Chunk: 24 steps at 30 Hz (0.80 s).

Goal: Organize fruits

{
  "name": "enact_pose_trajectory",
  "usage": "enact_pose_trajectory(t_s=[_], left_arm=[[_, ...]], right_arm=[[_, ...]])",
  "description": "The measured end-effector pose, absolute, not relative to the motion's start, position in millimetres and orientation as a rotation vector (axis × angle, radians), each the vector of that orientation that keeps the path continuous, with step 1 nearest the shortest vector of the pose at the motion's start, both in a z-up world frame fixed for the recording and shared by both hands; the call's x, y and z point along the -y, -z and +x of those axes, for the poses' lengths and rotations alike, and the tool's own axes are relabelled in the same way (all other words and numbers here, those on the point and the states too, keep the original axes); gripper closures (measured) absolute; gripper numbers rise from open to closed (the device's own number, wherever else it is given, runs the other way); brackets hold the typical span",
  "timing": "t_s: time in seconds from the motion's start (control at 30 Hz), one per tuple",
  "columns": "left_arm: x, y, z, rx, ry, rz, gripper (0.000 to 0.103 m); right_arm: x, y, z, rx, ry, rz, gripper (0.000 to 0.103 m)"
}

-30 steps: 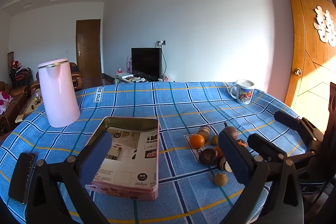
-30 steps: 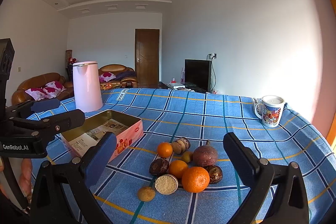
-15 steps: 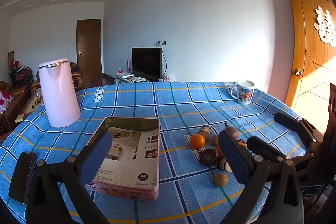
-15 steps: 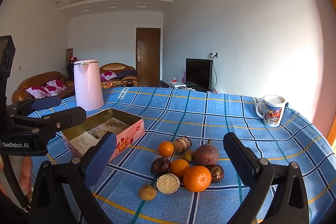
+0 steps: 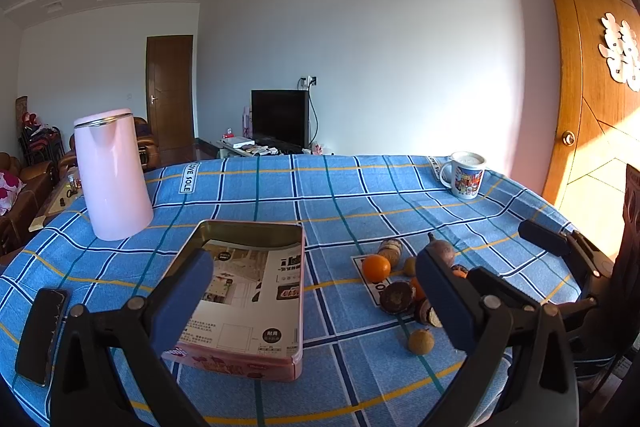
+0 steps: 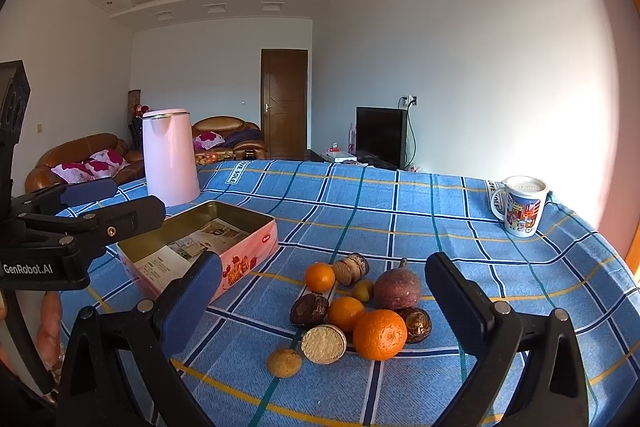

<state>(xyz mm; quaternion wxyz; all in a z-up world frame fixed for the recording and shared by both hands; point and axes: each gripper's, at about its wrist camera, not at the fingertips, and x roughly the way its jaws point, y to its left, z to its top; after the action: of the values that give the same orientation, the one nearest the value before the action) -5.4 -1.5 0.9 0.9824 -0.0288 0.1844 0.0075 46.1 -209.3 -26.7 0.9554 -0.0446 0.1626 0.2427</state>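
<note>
A pile of fruit lies on the blue checked tablecloth: a large orange (image 6: 379, 334), two smaller oranges (image 6: 319, 277), a purple passion fruit (image 6: 397, 289), dark wrinkled fruits (image 6: 309, 309) and small brown ones (image 6: 284, 362). The pile also shows in the left wrist view (image 5: 404, 283). An open pink tin box (image 6: 248, 255) (image 5: 240, 361) lined with printed paper sits left of the pile. My right gripper (image 6: 323, 301) is open and empty, held above the pile. My left gripper (image 5: 314, 291) is open and empty over the box's right side.
A pink kettle (image 5: 111, 175) stands at the far left of the table. A printed mug (image 6: 521, 205) stands at the far right. A black phone (image 5: 42, 335) lies near the left front edge. Sofas, a TV and doors lie beyond the table.
Both grippers have drifted slightly; the right one has moved a little towards the fruit pile. Both stay open and empty. No fruit has moved.
</note>
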Motion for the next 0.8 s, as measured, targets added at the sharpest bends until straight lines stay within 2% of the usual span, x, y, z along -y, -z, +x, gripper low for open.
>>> enact_pose_trajectory(t_s=[0.8], left_arm=[[4.4,1.7,-4.0,-0.380,-0.014,-0.058,0.000]], right_arm=[[213.4,29.5,46.9,-0.345,-0.487,-0.082,0.001]])
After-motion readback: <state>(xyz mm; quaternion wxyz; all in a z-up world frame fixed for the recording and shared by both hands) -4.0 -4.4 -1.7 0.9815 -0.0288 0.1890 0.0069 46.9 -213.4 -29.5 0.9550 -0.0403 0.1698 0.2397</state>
